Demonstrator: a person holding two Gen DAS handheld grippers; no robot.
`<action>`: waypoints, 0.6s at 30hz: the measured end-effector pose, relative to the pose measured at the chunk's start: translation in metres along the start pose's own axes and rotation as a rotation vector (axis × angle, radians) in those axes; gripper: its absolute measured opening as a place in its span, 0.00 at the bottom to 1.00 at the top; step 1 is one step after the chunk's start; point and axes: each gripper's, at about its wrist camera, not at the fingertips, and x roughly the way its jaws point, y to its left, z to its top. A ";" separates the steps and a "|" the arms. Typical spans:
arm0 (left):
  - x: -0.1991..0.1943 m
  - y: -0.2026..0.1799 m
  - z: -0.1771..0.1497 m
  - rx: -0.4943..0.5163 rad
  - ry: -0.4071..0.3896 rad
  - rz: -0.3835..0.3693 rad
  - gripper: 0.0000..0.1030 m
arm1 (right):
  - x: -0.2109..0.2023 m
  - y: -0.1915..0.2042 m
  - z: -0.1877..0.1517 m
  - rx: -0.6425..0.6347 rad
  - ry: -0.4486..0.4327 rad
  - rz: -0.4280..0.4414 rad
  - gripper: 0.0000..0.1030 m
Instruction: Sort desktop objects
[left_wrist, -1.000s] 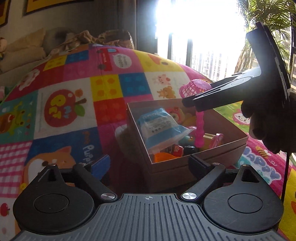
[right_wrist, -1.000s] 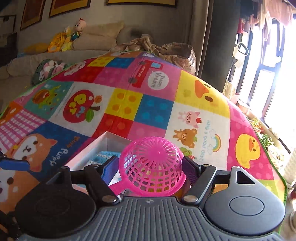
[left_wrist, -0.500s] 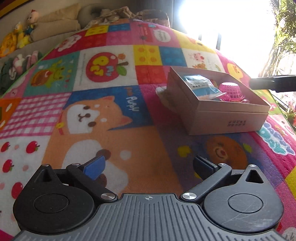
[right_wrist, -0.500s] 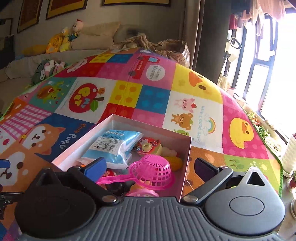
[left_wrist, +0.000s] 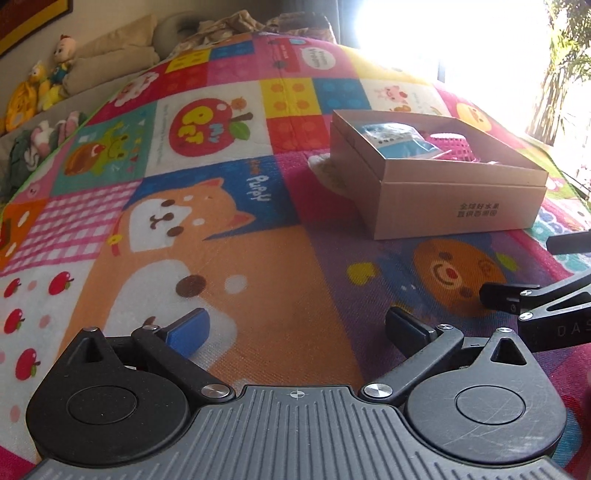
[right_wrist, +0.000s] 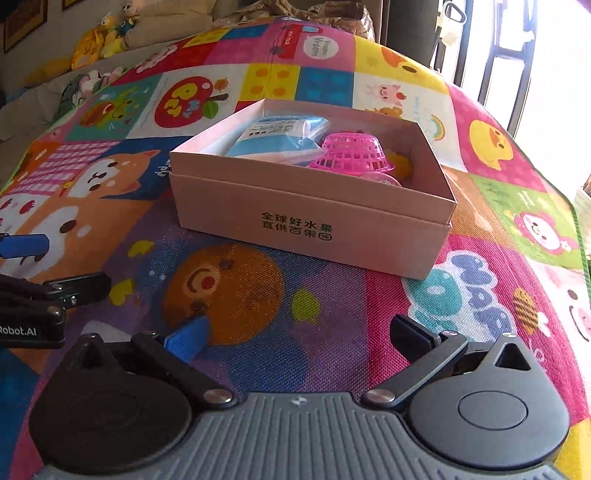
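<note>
A tan cardboard box (right_wrist: 314, 218) stands on the colourful play mat (right_wrist: 258, 295). In it lie a pink mesh basket toy (right_wrist: 351, 153), a blue packet (right_wrist: 280, 134) and a yellow toy (right_wrist: 400, 164). The box (left_wrist: 454, 199), packet (left_wrist: 399, 142) and pink basket (left_wrist: 452, 146) also show in the left wrist view at upper right. My right gripper (right_wrist: 299, 341) is open and empty, low over the mat in front of the box. My left gripper (left_wrist: 297, 326) is open and empty, low over the mat, left of the box. Each gripper's fingers show at the other view's edge.
Stuffed toys (left_wrist: 40, 86) and cushions (left_wrist: 122, 55) lie along the mat's far left edge. A crumpled brown cloth (right_wrist: 295, 9) lies at the far end. Bright windows stand on the right. A white object (left_wrist: 325, 171) lies behind the box.
My right gripper let go of the pink basket into the box and drew back and down. My left gripper also drew back from the box toward the mat.
</note>
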 end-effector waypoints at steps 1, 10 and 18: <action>0.001 0.000 0.000 0.001 0.000 0.003 1.00 | 0.002 0.003 0.001 -0.032 -0.018 -0.013 1.00; 0.003 0.007 -0.001 -0.033 0.008 -0.026 1.00 | 0.008 -0.009 -0.003 0.086 -0.056 0.025 1.00; 0.002 0.007 -0.001 -0.041 0.008 -0.033 1.00 | 0.008 -0.008 -0.003 0.081 -0.056 0.021 1.00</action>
